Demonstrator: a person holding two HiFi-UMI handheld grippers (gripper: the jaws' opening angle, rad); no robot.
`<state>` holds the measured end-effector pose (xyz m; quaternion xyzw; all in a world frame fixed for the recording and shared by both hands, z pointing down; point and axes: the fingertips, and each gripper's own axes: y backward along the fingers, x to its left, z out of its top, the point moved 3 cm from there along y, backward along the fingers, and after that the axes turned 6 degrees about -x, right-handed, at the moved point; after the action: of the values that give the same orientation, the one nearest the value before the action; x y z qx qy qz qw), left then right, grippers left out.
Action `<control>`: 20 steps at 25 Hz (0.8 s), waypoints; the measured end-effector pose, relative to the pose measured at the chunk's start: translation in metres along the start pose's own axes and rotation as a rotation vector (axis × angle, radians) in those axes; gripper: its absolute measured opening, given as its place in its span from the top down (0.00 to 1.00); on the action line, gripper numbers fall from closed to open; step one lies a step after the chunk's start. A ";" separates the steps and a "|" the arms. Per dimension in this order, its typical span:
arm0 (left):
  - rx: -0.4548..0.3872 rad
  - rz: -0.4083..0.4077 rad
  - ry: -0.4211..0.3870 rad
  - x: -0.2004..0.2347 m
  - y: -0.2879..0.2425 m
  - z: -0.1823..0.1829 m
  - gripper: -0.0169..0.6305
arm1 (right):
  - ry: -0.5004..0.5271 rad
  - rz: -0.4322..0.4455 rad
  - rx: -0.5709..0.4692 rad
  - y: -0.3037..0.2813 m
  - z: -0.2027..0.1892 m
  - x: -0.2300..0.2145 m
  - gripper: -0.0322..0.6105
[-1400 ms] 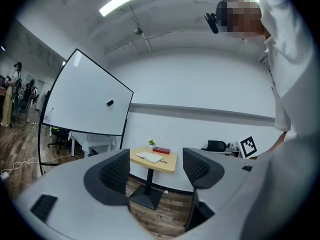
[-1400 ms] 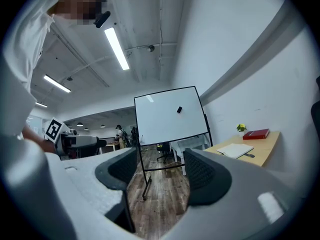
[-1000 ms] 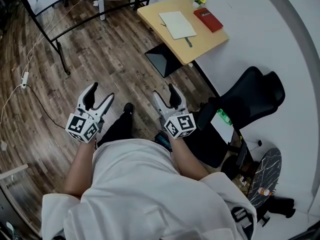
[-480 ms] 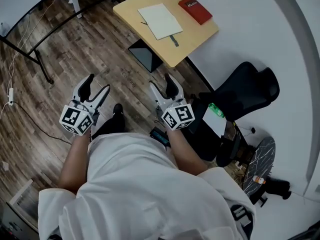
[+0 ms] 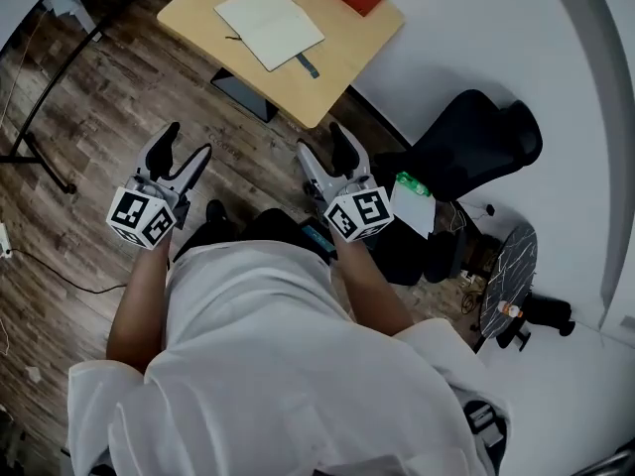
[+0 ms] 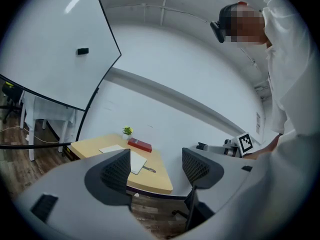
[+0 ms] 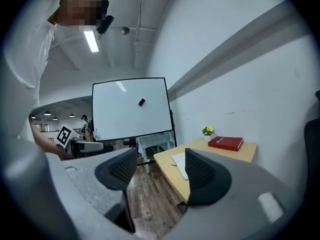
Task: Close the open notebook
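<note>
Thin white open notebook [image 5: 270, 25], flat, blank pages up, around the middle of the light wooden table [image 5: 342, 53]; dark strap [image 5: 306, 64] trailing toward the near edge.

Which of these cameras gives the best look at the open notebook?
The head view: it sees the notebook from above, whole and unblocked. Each gripper view sees it low and far off, partly behind a jaw.

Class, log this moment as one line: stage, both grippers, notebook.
stage: pre-contact | left gripper: open, empty | right gripper: open, empty | notebook: open on table, untouched
</note>
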<state>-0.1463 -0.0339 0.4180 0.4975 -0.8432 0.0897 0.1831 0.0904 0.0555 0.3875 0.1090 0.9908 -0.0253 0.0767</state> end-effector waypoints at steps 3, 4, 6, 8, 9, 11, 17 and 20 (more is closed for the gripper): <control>0.022 -0.047 -0.002 0.000 -0.036 -0.004 0.47 | -0.005 -0.033 0.003 -0.004 0.002 -0.029 0.48; 0.030 -0.058 -0.010 0.001 -0.048 -0.006 0.47 | -0.011 -0.043 -0.002 -0.006 0.002 -0.040 0.48; 0.046 -0.070 -0.030 0.003 -0.071 -0.012 0.47 | -0.020 -0.050 -0.010 -0.014 0.002 -0.062 0.48; 0.051 -0.064 -0.040 0.006 -0.092 -0.016 0.47 | -0.024 -0.033 -0.016 -0.026 0.004 -0.082 0.48; 0.047 -0.053 -0.040 0.008 -0.102 -0.016 0.47 | -0.025 -0.016 -0.020 -0.033 0.006 -0.091 0.48; 0.035 -0.023 -0.037 0.012 -0.124 -0.013 0.47 | -0.032 0.021 -0.030 -0.049 0.011 -0.111 0.48; 0.010 0.037 -0.081 0.008 -0.188 0.009 0.47 | -0.071 0.102 -0.038 -0.086 0.034 -0.181 0.48; -0.010 0.081 -0.083 0.009 -0.213 0.020 0.48 | -0.069 0.161 -0.032 -0.103 0.046 -0.206 0.48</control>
<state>0.0309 -0.1519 0.3969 0.4655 -0.8699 0.0718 0.1467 0.2733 -0.0918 0.3785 0.1859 0.9759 -0.0072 0.1143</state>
